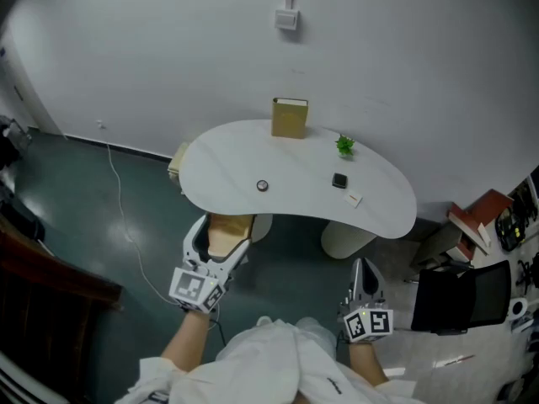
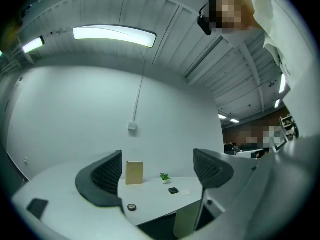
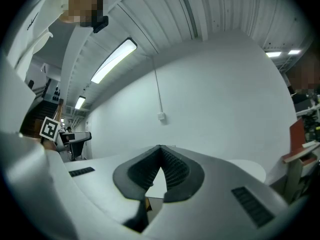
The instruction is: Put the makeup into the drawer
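White kidney-shaped table (image 1: 227, 158) against a plain white wall, over a dark floor. At the rear edge: upright tan box (image 1: 290, 118) and small green plant (image 1: 344, 146).

Makeup location: round compact (image 1: 262, 185) near the table's middle; black square case (image 1: 339, 180) well to its right, with a small white card (image 1: 354, 199) just beside the case. All three resting on the tabletop, none in a drawer.

Left gripper (image 1: 221, 244): jaws spread wide, nothing between them. Held short of the near table edge, clear of every item. Tan open form (image 1: 232, 224) just beyond it, under the edge: probably the drawer, not confirmed.

Right gripper (image 1: 364, 268): jaws pressed together, empty, lower and further back.

Key relation: compact straight ahead of the left gripper and slightly to its right, framed low between the jaws in the left gripper view (image 2: 131, 207). Round outline, so no long axis to align with. Left gripper judged nearer and better placed; black case nearer the right.

Markings: no legible brand, label or text on any item. Square coded markers on the gripper cubes only.
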The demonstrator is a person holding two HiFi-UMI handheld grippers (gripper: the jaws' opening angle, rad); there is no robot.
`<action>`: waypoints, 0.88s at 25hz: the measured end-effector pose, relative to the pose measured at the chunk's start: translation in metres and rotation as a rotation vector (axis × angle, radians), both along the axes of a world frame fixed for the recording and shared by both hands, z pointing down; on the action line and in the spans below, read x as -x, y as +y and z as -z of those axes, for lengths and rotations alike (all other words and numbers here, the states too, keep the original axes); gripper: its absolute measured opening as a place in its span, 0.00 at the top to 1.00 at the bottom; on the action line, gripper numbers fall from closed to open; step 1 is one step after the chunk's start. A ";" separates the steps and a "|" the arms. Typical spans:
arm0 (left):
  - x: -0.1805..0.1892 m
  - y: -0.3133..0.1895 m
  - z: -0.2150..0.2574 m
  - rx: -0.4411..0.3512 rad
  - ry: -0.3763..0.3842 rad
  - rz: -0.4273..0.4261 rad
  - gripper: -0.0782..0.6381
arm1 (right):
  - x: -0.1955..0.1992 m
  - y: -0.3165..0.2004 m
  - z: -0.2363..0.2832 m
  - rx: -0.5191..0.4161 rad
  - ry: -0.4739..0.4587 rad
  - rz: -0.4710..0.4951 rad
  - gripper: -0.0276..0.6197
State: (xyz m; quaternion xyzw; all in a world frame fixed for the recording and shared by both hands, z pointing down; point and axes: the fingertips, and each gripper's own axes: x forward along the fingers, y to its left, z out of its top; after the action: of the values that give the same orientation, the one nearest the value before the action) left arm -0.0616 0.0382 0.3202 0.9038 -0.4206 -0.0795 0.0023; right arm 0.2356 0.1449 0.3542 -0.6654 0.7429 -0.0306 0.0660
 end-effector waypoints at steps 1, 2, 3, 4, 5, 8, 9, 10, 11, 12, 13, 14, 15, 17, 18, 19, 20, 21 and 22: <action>-0.003 -0.005 -0.003 0.002 -0.006 -0.006 0.30 | 0.000 -0.005 -0.002 0.004 0.003 -0.003 0.93; -0.006 -0.010 -0.006 0.007 -0.011 -0.011 0.30 | -0.002 -0.010 -0.003 0.009 0.003 -0.007 0.93; -0.009 -0.016 -0.009 0.015 -0.012 -0.012 0.30 | -0.003 -0.016 -0.006 0.014 0.001 -0.008 0.93; -0.012 -0.022 -0.012 0.027 -0.012 -0.011 0.30 | -0.005 -0.022 -0.008 0.019 -0.001 -0.005 0.93; -0.016 -0.028 -0.014 0.037 -0.013 -0.010 0.30 | -0.006 -0.029 -0.011 0.024 -0.002 -0.001 0.93; -0.027 -0.047 -0.022 0.053 -0.014 -0.022 0.30 | -0.012 -0.053 -0.017 0.034 -0.004 0.013 0.93; -0.031 -0.055 -0.024 0.057 -0.015 -0.019 0.30 | -0.015 -0.063 -0.018 0.035 -0.006 0.018 0.93; -0.035 -0.064 -0.025 0.059 -0.016 -0.017 0.30 | -0.018 -0.073 -0.018 0.034 -0.008 0.024 0.93; -0.038 -0.073 -0.026 0.059 -0.017 -0.015 0.30 | -0.021 -0.084 -0.018 0.033 -0.011 0.031 0.93; -0.042 -0.082 -0.026 0.058 -0.019 -0.012 0.30 | -0.024 -0.096 -0.018 0.032 -0.014 0.040 0.93; -0.046 -0.092 -0.026 0.057 -0.023 -0.007 0.30 | -0.026 -0.107 -0.019 0.033 -0.016 0.051 0.93; -0.049 -0.102 -0.025 0.057 -0.026 0.000 0.30 | -0.029 -0.119 -0.019 0.034 -0.017 0.062 0.93; -0.053 -0.112 -0.024 0.059 -0.030 0.008 0.30 | -0.031 -0.132 -0.019 0.035 -0.019 0.073 0.93; -0.060 -0.132 -0.022 0.066 -0.037 0.028 0.30 | -0.037 -0.156 -0.019 0.036 -0.025 0.095 0.93; -0.065 -0.141 -0.022 0.066 -0.036 0.033 0.30 | -0.040 -0.167 -0.018 0.038 -0.029 0.107 0.93; -0.071 -0.150 -0.021 0.064 -0.033 0.037 0.30 | -0.042 -0.177 -0.018 0.041 -0.031 0.122 0.93; -0.076 -0.159 -0.020 0.062 -0.032 0.042 0.30 | -0.044 -0.188 -0.019 0.045 -0.031 0.139 0.93; -0.081 -0.167 -0.019 0.061 -0.034 0.050 0.30 | -0.046 -0.198 -0.020 0.049 -0.031 0.156 0.93; -0.085 -0.176 -0.018 0.063 -0.041 0.059 0.30 | -0.047 -0.208 -0.020 0.053 -0.031 0.172 0.93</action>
State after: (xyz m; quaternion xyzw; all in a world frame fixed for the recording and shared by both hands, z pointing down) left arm 0.0234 -0.1381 0.3387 0.8919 -0.4492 -0.0479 0.0198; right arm 0.2827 -0.0631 0.3744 -0.6000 0.7952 -0.0661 0.0570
